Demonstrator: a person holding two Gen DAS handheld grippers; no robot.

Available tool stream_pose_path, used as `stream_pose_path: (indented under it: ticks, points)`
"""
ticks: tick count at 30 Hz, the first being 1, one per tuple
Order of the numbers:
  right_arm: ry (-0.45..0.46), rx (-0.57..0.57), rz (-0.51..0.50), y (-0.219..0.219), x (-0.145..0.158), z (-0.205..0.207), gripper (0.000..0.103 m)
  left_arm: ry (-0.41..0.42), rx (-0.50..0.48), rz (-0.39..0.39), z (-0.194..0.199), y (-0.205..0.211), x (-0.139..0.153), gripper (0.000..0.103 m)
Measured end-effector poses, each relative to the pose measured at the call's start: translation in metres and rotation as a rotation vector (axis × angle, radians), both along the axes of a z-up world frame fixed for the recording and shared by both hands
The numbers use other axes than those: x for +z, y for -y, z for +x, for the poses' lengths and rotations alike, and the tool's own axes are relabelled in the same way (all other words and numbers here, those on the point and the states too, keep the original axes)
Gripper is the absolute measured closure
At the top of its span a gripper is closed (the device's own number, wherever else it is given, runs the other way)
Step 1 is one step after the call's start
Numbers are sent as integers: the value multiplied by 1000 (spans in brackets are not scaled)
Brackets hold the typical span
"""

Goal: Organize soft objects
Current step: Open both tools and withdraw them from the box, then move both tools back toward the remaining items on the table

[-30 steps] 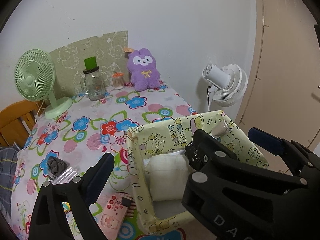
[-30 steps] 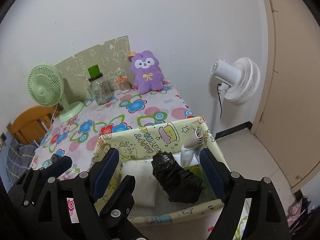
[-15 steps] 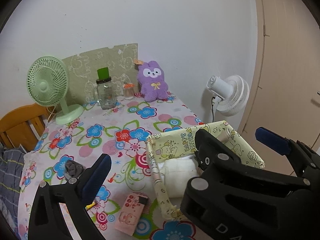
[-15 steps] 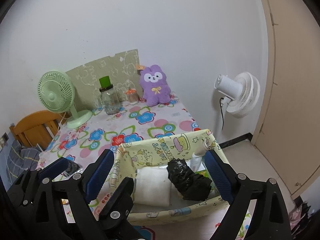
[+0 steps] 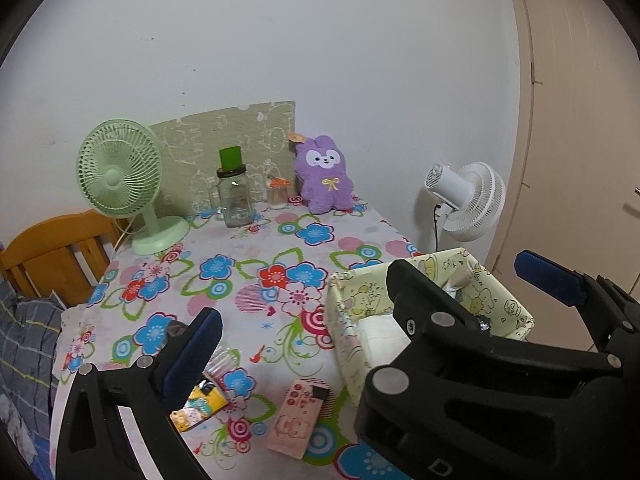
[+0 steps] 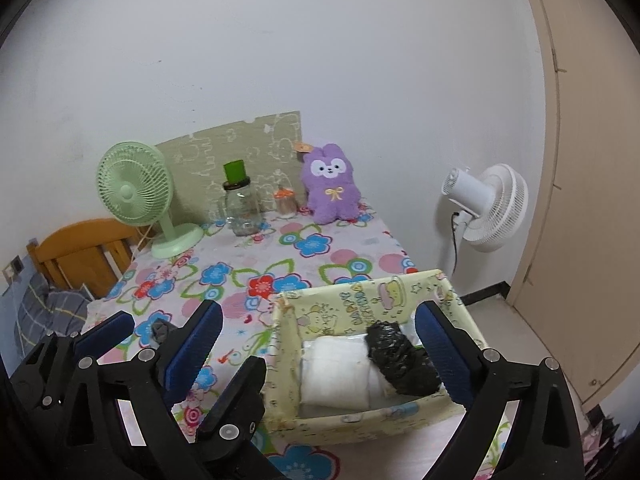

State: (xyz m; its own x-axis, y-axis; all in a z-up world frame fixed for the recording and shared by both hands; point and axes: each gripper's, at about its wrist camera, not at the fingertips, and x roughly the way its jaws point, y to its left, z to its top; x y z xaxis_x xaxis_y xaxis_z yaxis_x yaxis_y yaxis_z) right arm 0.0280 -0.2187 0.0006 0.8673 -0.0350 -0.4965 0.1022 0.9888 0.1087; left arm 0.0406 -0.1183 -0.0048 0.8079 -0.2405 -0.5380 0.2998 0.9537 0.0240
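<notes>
Both wrist views are evenly lit by soft indoor light that seems to come from above, though no lamp shows. The white wall (image 5: 320, 40) is bright with a faint grey cast and no glare. Shadows are weak and soft: a pale one lies under the green fan (image 5: 120, 172) and one behind the white fan (image 6: 486, 206). The fisheye lens bends the door frame (image 6: 554, 120) and darkens every corner to black. The far things look sharp; the near black frames of each hand-held gripper look slightly soft.

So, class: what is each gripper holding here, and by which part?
Nothing: left gripper open and empty; right gripper opening, nothing between its pads.
</notes>
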Motion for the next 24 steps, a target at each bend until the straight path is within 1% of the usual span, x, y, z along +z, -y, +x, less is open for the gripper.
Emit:
stream_pose_path:
  ticks: [7, 16, 22, 24]
  points:
    - [9, 35, -26, -22, 3, -5, 4, 36, 21, -5, -10, -22, 1, 0]
    - [32, 59, -40, -47, 3, -13, 3, 59, 40, -18, -17, -47, 1, 0]
    - [30, 88, -50, -59, -2, -16, 3, 71, 57, -26, -23, -60, -6, 0]
    - [31, 96, -57, -63, -5, -17, 3, 62, 63, -31, -23, -63, -10, 0]
